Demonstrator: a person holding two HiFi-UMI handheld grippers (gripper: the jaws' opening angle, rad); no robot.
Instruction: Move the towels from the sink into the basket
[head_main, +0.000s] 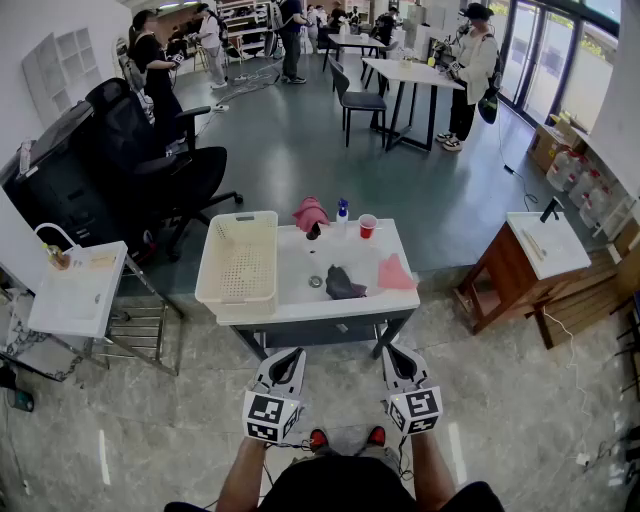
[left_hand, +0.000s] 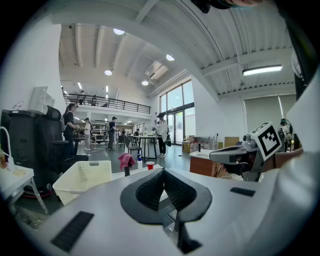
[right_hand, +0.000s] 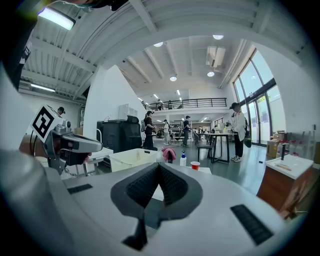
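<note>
1. My left gripper (left_hand: 163, 172) has its jaws pressed tip to tip with nothing between them. My right gripper (right_hand: 159, 166) is closed the same way and holds nothing.
2. I hold both low and side by side, well short of the sink (head_main: 300, 258) at my 12 o'clock.
3. In the basin, a dark towel (head_main: 343, 283) lies just at 3 o'clock of the drain (head_main: 316, 282).
4. A pink towel (head_main: 396, 272) lies at the dark one's 3 o'clock, on the sink top.
5. A second pink cloth (head_main: 311, 212) sits at the basin's 12 o'clock, with a spray bottle (head_main: 342, 211) and a red cup (head_main: 367, 226) at its 3 o'clock.
6. The white basket (head_main: 240, 262) stands at the basin's 9 o'clock, touching it.
</note>
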